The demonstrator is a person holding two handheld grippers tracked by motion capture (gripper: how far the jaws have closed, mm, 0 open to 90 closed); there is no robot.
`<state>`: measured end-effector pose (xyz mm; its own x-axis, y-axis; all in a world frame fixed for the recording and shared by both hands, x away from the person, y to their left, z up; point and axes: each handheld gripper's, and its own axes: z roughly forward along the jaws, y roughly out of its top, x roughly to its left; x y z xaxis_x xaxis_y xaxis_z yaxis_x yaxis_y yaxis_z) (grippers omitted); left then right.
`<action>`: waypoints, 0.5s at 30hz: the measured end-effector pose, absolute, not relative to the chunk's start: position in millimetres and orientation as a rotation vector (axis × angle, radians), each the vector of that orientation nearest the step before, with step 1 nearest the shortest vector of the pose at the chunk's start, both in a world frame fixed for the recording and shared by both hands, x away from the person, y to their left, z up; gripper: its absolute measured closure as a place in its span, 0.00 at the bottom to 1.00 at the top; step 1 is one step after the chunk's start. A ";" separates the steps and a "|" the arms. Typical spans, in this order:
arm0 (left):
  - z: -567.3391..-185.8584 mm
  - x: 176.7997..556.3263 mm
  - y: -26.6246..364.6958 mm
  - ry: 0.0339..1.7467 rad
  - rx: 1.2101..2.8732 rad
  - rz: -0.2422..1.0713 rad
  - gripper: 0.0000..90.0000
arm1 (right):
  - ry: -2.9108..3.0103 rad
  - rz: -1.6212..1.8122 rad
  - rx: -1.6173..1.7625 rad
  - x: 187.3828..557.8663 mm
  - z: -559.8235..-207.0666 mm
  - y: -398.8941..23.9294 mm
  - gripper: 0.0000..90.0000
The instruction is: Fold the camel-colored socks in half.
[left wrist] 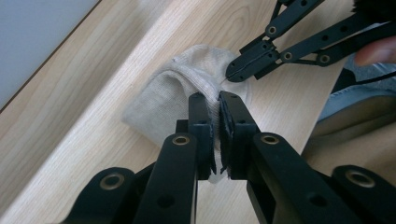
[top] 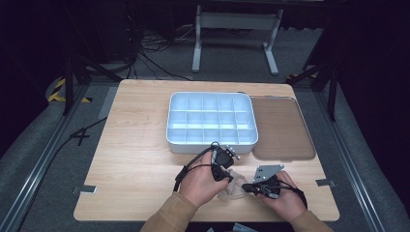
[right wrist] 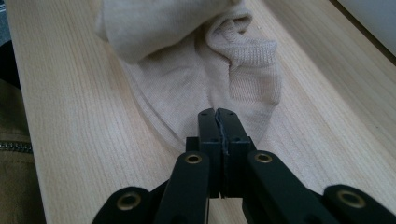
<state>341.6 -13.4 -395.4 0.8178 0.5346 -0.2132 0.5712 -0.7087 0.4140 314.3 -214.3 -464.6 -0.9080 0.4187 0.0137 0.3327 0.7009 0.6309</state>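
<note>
A beige sock point(top: 233, 189) lies crumpled on the wooden table near its front edge, between the person's two hands. In the left gripper view, my left gripper point(left wrist: 215, 100) has its jaws nearly together, with a fold of the sock point(left wrist: 168, 98) pinched between them. My right gripper point(right wrist: 217, 114) is shut on the near edge of the sock point(right wrist: 196, 70), which bunches up beyond the tips. The left gripper view also shows the right gripper point(left wrist: 238, 70) biting the sock's far edge. In the high view the left gripper point(top: 230, 177) and right gripper point(top: 244, 187) meet over the sock.
A white organizer tray point(top: 211, 144) with several open compartments stands at mid-table, just beyond the hands. A flat brown lid point(top: 280, 128) lies to its right. Bare wood extends to the left of the hands. The table's front edge is close behind the hands.
</note>
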 end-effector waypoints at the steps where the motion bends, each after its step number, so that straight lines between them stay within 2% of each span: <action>1: -397.5 341.8 -15.2 0.828 2.533 -0.111 0.94 | 2.774 0.991 0.622 314.2 -464.6 -214.5 1.00; 15: -410.0 347.5 -31.1 0.811 2.568 -0.147 0.94 | 2.770 1.010 0.631 314.6 -465.5 -216.1 1.00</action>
